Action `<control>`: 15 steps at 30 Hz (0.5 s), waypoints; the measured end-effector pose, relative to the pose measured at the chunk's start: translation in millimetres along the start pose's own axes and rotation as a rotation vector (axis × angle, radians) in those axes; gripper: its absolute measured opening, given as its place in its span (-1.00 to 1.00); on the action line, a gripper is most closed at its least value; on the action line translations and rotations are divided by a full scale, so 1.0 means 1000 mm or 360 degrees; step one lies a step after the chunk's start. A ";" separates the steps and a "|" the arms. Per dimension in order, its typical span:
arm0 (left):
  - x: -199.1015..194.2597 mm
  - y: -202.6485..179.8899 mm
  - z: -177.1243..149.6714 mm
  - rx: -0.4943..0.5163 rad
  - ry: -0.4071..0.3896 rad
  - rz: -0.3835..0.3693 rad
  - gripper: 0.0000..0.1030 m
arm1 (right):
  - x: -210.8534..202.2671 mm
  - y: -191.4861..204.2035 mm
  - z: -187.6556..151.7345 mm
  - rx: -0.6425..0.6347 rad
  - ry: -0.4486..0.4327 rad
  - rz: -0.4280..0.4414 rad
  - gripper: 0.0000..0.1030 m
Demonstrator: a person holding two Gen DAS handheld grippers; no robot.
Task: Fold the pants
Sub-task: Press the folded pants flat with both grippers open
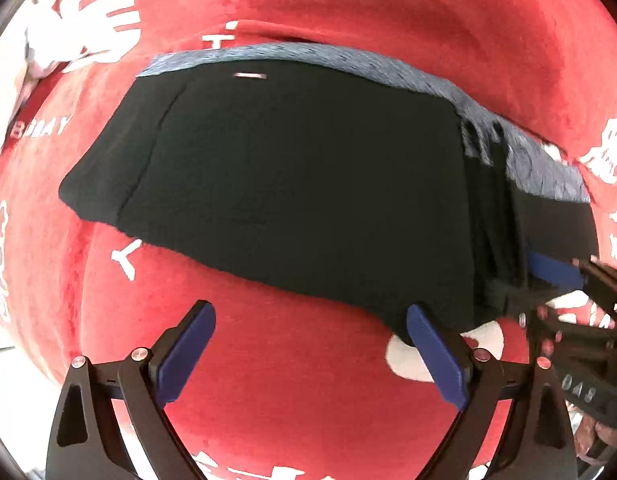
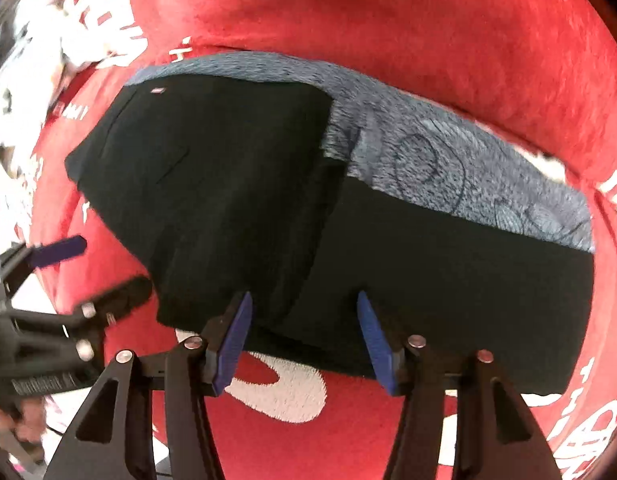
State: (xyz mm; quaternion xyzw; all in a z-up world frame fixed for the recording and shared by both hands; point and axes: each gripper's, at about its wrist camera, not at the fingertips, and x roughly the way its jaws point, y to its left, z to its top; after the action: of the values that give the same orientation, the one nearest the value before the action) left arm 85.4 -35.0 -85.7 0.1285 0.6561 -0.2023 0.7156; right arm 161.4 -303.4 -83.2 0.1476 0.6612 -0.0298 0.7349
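Grippers pointing down over folded black fabric pants (image 1: 292, 184) on red cloth (image 1: 388, 12): left gripper (image 1: 308, 320) jaws wide apart, empty; right gripper (image 2: 304, 312) jaws parted, gripping nothing.

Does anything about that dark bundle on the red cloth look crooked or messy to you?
Slightly. The black pants lie folded on the red cloth, but the layers do not line up: a strip of grey-blue lining shows along the far edge. Nothing looks torn or spilled. Both sets of fingers are open and hold nothing.
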 end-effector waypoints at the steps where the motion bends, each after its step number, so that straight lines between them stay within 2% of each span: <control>1: 0.000 0.006 -0.001 -0.0014 -0.0013 -0.0006 0.88 | 0.000 0.003 -0.002 -0.0021 0.0008 -0.0002 0.18; 5: 0.001 0.027 -0.005 -0.0054 -0.0021 0.0022 0.88 | -0.001 0.011 -0.005 -0.0121 0.0043 -0.0048 0.18; 12: -0.001 0.063 -0.006 -0.0234 -0.0024 -0.0068 0.88 | -0.006 0.018 -0.005 -0.0139 0.0084 -0.0025 0.18; 15: 0.003 0.075 -0.006 -0.0259 0.0001 -0.0085 0.88 | -0.003 0.018 -0.006 -0.0155 0.0103 -0.0032 0.18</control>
State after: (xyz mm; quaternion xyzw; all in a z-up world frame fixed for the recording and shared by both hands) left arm 114.6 33.2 -95.1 0.0525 0.6737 -0.1674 0.7179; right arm 159.4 -285.4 -77.6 0.1059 0.6868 -0.0001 0.7191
